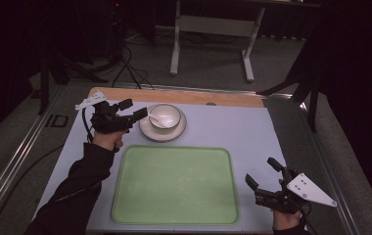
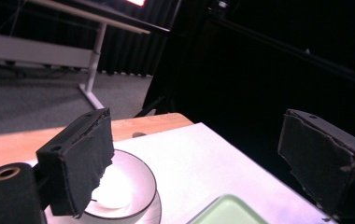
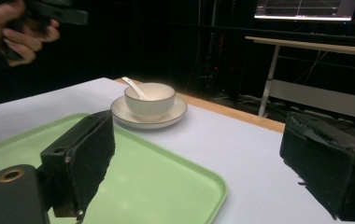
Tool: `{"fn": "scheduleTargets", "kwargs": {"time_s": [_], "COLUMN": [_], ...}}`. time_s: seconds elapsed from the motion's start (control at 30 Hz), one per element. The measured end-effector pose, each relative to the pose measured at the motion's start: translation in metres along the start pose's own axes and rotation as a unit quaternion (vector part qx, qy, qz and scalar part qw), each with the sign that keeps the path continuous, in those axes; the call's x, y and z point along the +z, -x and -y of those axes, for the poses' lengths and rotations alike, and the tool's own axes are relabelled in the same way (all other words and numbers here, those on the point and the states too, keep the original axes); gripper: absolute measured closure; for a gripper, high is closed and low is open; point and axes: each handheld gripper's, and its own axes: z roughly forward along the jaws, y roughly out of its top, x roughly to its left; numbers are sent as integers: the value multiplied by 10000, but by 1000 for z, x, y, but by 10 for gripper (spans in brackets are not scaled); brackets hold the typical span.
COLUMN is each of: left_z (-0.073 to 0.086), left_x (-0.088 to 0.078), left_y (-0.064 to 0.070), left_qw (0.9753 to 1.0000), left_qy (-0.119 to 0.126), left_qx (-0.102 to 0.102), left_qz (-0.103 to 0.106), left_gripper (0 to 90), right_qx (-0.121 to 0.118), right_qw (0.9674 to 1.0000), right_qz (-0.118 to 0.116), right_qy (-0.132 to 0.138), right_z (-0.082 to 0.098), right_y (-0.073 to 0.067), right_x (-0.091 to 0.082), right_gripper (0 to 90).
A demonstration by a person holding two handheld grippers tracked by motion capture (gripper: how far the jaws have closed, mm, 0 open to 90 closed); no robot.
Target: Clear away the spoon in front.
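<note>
The left tool (image 1: 134,110) is held just beside the bowl (image 1: 164,116) on its saucer (image 1: 162,131), jaws apart and empty, while the right tool (image 1: 264,174), likewise agape, is kept well apart from it.

I'm at a lab-style recording space: black curtains (image 1: 355,58) all round, cables (image 1: 127,68) across grey carpet, a lit monitor (image 3: 306,9) behind.

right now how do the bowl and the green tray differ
The bowl is white, round and deep with a dark rim; the green tray is a flat rounded rectangle, much larger. The bowl holds a white spoon and stands on a saucer; the tray lies bare, directly on the table. The bowl sits farther from the person, the tray nearer. Neither is touched by a hand-held gripper.
</note>
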Motion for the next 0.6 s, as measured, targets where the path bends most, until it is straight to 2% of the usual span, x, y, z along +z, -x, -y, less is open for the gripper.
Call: {"fn": "scheduleTargets", "kwargs": {"time_s": [0.13,0.17,0.2,0.23,0.3,0.33,0.37,0.4,0.43,0.47,0.57,0.6], "left_z": [15,15,23,26,34,37,37,41,46,46,55,59], "left_x": [15,15,20,22,27,29,29,32,36,36,39,40], "left_y": [-16,-16,-25,-30,-41,-43,-43,-48,-52,-52,-59,-62], "left_qw": [9982,9982,9957,9938,9882,9868,9868,9839,9803,9803,9730,9704], "left_qy": [100,100,178,221,258,252,252,178,115,115,116,128], "left_qx": [-563,-563,-846,-1029,-1434,-1510,-1510,-1663,-1791,-1791,-2084,-2209], "left_qz": [-174,-174,-346,-366,-475,-531,-531,-622,-824,-824,-985,-964], "left_gripper": [158,169,179,189,215,215,221,221,243,257,291,298], "right_qx": [53,53,53,52,58,56,56,56,49,46,45,47], "right_qw": [10000,10000,10000,10000,10000,10000,10000,10000,10000,10000,10000,10000], "right_qz": [-33,-33,-40,-39,-42,-40,-40,-43,-46,-48,-58,-61], "right_qy": [-14,-14,-15,-18,-18,-22,-22,-20,-19,-16,-20,-22], "right_z": [1,1,1,1,1,1,1,1,1,1,1,1], "right_y": [1,1,1,1,1,1,1,1,1,1,1,1], "right_x": [1,1,0,0,0,0,0,0,0,0,-1,-1], "right_gripper": [102,102,102,102,102,102,102,102,102,102,102,102]}}
